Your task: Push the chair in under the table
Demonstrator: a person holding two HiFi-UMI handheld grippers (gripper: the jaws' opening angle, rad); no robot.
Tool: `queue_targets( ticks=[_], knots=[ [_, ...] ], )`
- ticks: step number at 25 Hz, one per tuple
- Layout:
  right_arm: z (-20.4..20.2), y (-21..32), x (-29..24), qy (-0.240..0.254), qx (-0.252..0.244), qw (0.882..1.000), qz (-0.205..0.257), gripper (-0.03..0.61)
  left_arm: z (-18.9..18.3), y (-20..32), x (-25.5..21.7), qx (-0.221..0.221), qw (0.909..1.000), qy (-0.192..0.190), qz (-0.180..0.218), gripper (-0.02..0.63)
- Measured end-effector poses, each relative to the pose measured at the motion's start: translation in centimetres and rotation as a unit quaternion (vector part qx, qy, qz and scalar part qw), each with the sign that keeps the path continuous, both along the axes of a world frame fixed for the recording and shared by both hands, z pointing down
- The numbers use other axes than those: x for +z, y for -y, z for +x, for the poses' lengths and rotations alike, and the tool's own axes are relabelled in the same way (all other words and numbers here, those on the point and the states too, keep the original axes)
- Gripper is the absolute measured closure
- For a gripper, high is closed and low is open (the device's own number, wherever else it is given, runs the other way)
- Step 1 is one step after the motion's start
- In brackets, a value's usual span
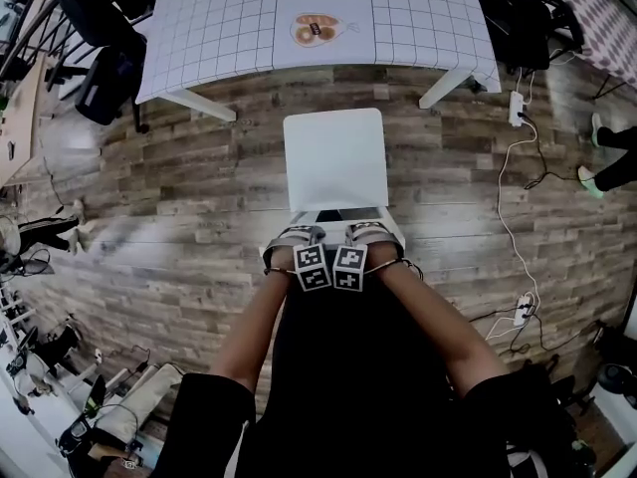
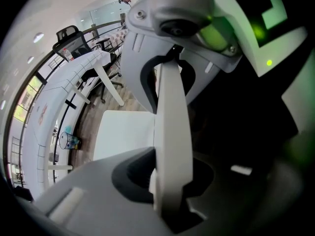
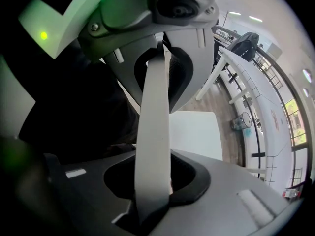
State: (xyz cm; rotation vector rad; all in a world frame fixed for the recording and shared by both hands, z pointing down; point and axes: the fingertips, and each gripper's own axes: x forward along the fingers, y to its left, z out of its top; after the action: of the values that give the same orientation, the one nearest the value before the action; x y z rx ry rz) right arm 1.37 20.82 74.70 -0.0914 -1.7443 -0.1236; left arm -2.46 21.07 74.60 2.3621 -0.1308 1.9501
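The chair [image 1: 335,162], short of the table's [image 1: 219,28] near edge, is pinched at its backrest [image 1: 338,214] by the left tool [image 1: 296,239] and right tool [image 1: 366,235]; equal, level pushes should be applied, keeping it straight.

I read the left gripper [image 2: 170,127] clamped across the chair backrest [image 2: 172,107], which runs 12 to 6 o'clock. The chair seat [image 2: 123,132] lies at 9 o'clock, the table [image 2: 49,102] at 10 o'clock.

Table [image 1: 219,28] far side past the top edge; chair [image 1: 333,162] legs out of sight beneath its seat.
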Motion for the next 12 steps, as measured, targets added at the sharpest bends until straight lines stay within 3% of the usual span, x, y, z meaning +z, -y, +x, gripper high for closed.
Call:
queue_targets(
  ticks=[12],
  knots=[
    [0.2, 3.2, 0.0, -0.001, -0.001, 1.000, -0.003, 0.466, 0.3, 3.2, -0.1, -0.008, 0.9999, -0.006, -0.009, 0.528]
  ],
)
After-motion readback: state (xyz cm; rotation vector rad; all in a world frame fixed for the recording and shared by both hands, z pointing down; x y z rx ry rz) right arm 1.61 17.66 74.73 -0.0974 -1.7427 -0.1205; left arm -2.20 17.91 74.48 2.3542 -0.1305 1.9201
